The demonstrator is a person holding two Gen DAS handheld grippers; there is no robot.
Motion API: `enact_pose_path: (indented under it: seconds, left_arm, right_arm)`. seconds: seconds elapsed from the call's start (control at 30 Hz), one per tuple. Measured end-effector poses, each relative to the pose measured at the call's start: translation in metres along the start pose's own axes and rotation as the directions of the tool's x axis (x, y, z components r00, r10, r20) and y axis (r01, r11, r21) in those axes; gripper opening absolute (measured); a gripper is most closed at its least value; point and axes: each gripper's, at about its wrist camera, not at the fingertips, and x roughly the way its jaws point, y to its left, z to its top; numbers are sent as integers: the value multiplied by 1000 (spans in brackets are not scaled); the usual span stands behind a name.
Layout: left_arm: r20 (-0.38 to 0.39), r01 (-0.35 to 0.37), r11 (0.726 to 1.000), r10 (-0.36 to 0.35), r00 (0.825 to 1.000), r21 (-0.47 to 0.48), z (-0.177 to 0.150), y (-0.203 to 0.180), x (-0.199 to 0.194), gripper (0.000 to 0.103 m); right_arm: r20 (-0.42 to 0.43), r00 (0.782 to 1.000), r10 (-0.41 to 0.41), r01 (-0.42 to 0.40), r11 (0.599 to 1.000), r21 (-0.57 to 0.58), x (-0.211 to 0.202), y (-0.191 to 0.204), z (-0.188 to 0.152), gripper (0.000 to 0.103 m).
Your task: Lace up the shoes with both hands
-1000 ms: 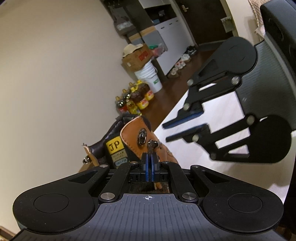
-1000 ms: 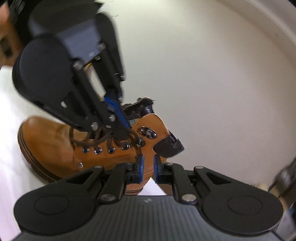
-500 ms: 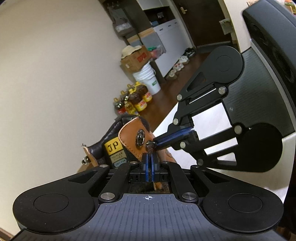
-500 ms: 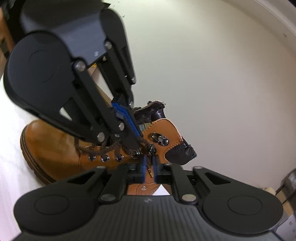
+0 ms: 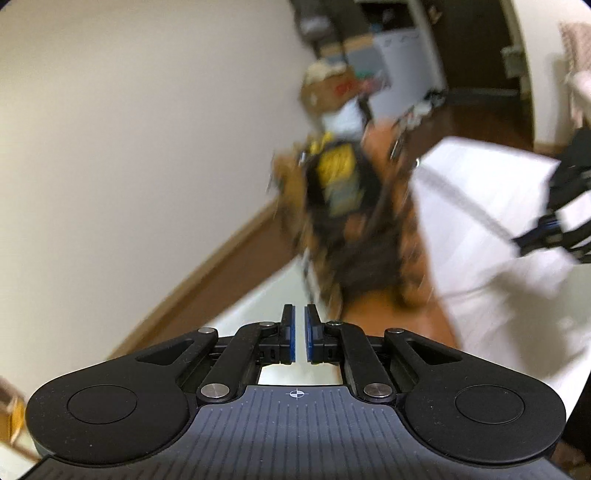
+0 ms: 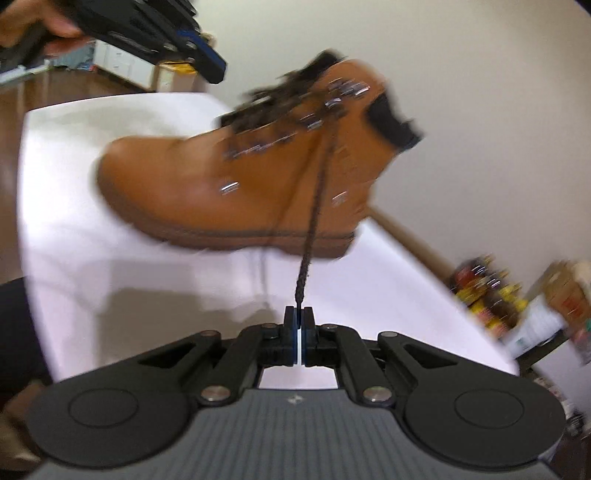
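A tan leather ankle boot with metal eyelets and a dark padded collar (image 6: pixel 236 184) stands on the white surface (image 6: pixel 147 288), its toe toward the left in the right-hand camera's view and its heel at the right, close to the surface's far edge by the pale wall (image 6: pixel 480 92). The whole boot is smeared by motion blur, so the finer lacing across its tongue cannot be read.

The right tongs (image 6: pixel 299 317) are pressed together on the dark brown braided shoelace (image 6: pixel 314 206), which runs taut from the blue pads up the side of the boot to the upper eyelets near the collar.

The left tongs (image 5: pixel 299 325) sit near the boot's toe end, looking along it toward the black tongue with a yellow label (image 5: pixel 340 173). Their jaws are opening, with a narrow gap between the blue pads and nothing between them. In the right-hand camera the same tongs appear at the far upper left, held by a hand (image 6: pixel 40 29), well apart from the boot.

Beyond the surface, on the brown wooden floor (image 5: pixel 480 122), stand a cluster of yellow-capped bottles (image 6: pixel 484 295), a white bucket (image 5: pixel 345 118) and a cardboard box (image 5: pixel 332 88), all blurred.
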Motion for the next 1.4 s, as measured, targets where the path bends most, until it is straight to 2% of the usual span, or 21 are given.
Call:
enact_pose_path:
  seconds: [0.13,0.27,0.43,0.47,0.53,0.63,0.73,0.9,1.0,1.1,1.17,1.2,1.27,1.3,1.4]
  left_arm:
    - [-63,43,999,-45,997,-23,-20,9,17,8]
    - [-66,51,998,-53,996,-35,-24,14,33,8]
    - [-45,93,995,-94,995,-25,-26,14,44,8]
    - [-40,111,994,-112,993,-22,-26,12,46,2]
    - [-30,134,991,-135,990,-27,-27,9,47,0]
    - [-25,129,991,-130,991,-34,-27,6,43,0]
    - [-25,164,984,-166,986,-63,-29,8,37,0]
    - [-15,203,977,-205,979,-59,-31,-11,22,0]
    - [-5,237,971,-237,971,-44,-30,-32,8,0]
    - [19,302,953,-301,953,-6,-29,-58,-7,0]
    - [28,298,954,-298,954,10,-26,-61,-11,3]
    - [45,268,963,-269,962,24,-23,-58,-12,7]
    - [94,176,984,-176,980,14,-21,-40,-16,7]
    - [109,150,989,-150,983,6,-17,-37,-18,7]
    - [155,45,999,-40,987,-28,-8,-15,-22,16]
  right_arm:
    - [-28,997,71,-71,997,16,-2,20,-6,2]
    - [-32,985,171,-168,983,79,-8,31,-6,2]
    - [-7,970,242,-239,959,150,-30,43,-7,2]
    - [-5,967,254,-250,954,162,-31,43,-7,2]
    - [-7,967,253,-248,953,172,-27,41,-7,2]
    - [-1,968,250,-245,948,204,-25,34,-7,2]
    - [-4,974,227,-220,951,216,-31,28,-12,2]
    - [-5,980,199,-192,949,251,-39,17,-20,2]
    - [-12,982,190,-180,944,276,-44,9,-26,2]
    - [-18,982,189,-177,943,282,-46,7,-28,2]
    - [-21,982,189,-175,941,290,-48,6,-30,2]
    - [-22,982,188,-173,940,294,-48,5,-30,2]
    - [-23,982,186,-171,940,294,-49,3,-29,2]
    - [-23,984,176,-162,944,287,-50,2,-28,2]
    - [-41,987,158,-142,953,269,-48,0,-26,3]
